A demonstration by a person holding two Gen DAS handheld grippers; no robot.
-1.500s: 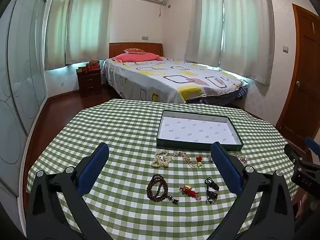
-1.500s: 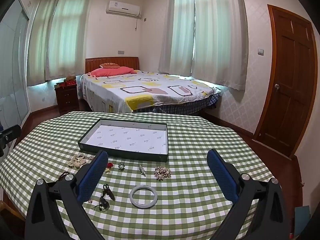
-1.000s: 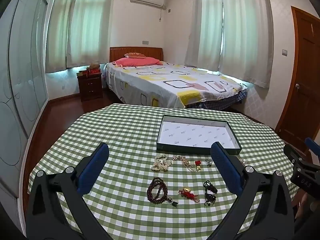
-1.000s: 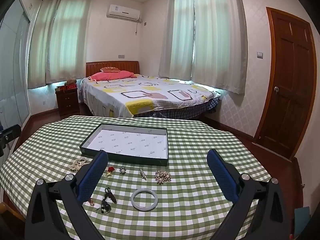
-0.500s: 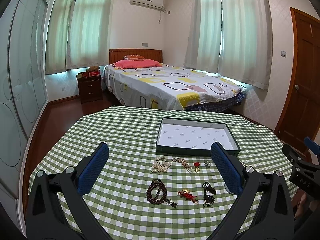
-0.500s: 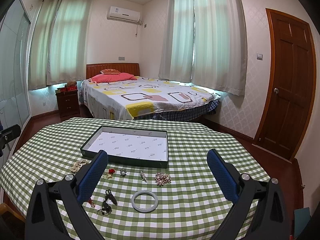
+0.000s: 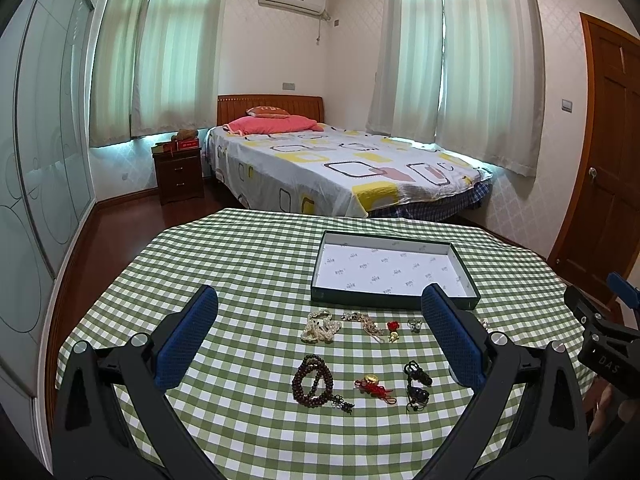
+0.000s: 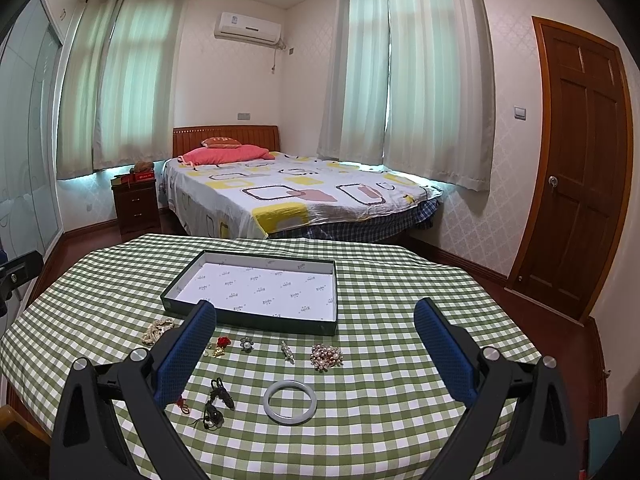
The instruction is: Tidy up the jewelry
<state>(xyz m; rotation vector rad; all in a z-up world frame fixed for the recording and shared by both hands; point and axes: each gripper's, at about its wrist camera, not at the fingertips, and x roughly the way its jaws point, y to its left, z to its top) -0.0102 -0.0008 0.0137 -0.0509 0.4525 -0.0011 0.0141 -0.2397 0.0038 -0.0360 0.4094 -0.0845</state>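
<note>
Both cameras pulled back and up since 1.5 s ago; jewelry unmoved. Round table with green-white checked cloth [image 7: 240, 264] carries all. Dark-green shallow box with white paper lining [image 8: 256, 288] empty, behind jewelry rows. Left gripper [image 7: 320, 336] spread wide, empty, above brown wooden bead bracelet [image 7: 312, 385]. Right gripper [image 8: 316, 340] spread wide, empty, above pale jade bangle [image 8: 290, 402]. Pearl brooch [image 8: 326, 357] just beyond bangle.

Green-white checked tablecloth [image 7: 248, 280]; dark green tray [image 8: 256, 320], white lining; blue fingers [image 8: 184, 354].
</note>
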